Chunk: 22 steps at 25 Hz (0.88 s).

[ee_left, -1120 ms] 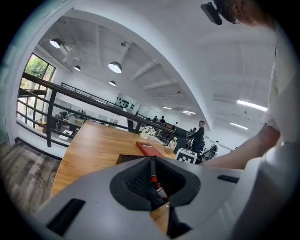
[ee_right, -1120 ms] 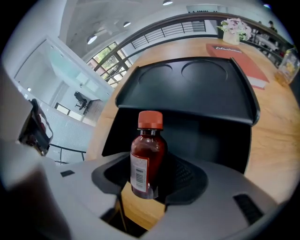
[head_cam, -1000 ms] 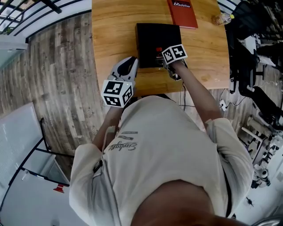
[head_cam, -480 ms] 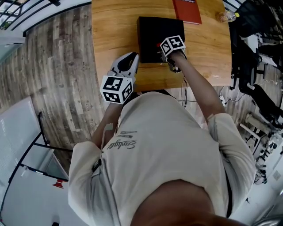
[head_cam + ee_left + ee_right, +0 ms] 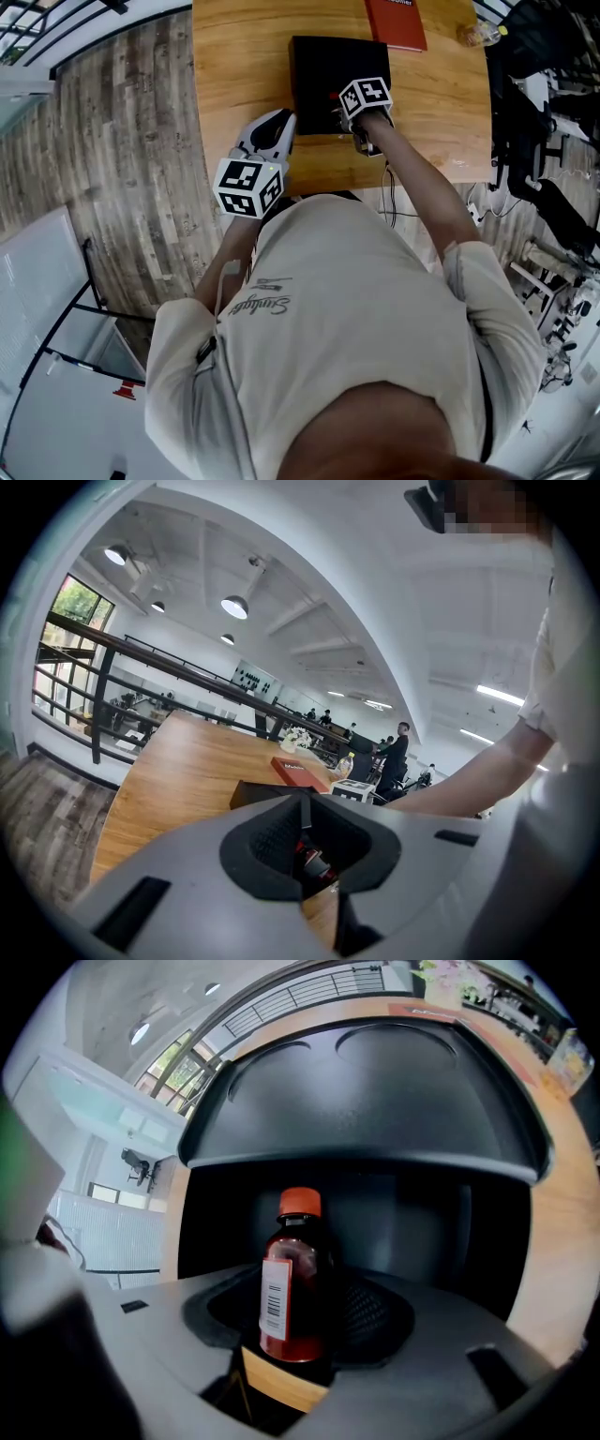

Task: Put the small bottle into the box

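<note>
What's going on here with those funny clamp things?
A person at a wooden table holds a gripper in each hand. The right gripper grips the small bottle upright at the near edge of the black box, not yet released. The left gripper is shut and empty, off to one side.

A small bottle [image 5: 291, 1279] of dark red liquid, with an orange-red screw cap and a white barcode label down its side, stands upright between the jaws of the right gripper [image 5: 302, 1327], whose pads close on its lower body. It is at the near side of the box [image 5: 323, 61], a flat, square, matte black case lying about midway between the tabletop's left and right edges, its sides square with them. Seen along the jaws, the box's dark hollow lies behind the bottle. Whether the bottle's base touches anything cannot be told.
</note>
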Each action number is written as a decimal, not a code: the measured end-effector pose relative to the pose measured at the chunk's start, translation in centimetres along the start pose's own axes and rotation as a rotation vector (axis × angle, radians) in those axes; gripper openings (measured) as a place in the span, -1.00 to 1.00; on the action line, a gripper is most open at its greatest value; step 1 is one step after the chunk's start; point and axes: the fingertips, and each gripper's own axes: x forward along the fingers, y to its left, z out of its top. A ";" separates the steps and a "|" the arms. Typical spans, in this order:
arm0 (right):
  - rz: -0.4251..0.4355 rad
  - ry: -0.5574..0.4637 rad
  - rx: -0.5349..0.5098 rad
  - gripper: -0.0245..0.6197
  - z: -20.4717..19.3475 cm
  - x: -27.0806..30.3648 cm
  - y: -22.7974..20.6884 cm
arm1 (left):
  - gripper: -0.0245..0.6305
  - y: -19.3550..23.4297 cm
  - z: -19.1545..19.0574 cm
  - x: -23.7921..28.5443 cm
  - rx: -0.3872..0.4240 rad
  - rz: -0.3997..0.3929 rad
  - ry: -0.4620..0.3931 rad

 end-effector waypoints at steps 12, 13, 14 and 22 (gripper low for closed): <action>0.027 -0.030 -0.010 -0.06 -0.1 -0.2 0.7 | -0.80 -0.6 0.0 0.0 0.015 0.005 0.002; 0.023 -0.038 -0.010 -0.05 -0.1 -0.4 0.7 | -0.80 -0.6 0.1 -0.1 0.018 0.006 0.000; 0.023 -0.047 -0.014 -0.04 -0.2 -0.6 0.7 | -0.80 -0.7 0.1 -0.1 0.020 0.008 -0.002; 0.001 -0.157 -0.139 -0.03 0.0 -2.9 1.6 | -0.80 -0.2 0.5 0.1 0.021 0.028 -0.015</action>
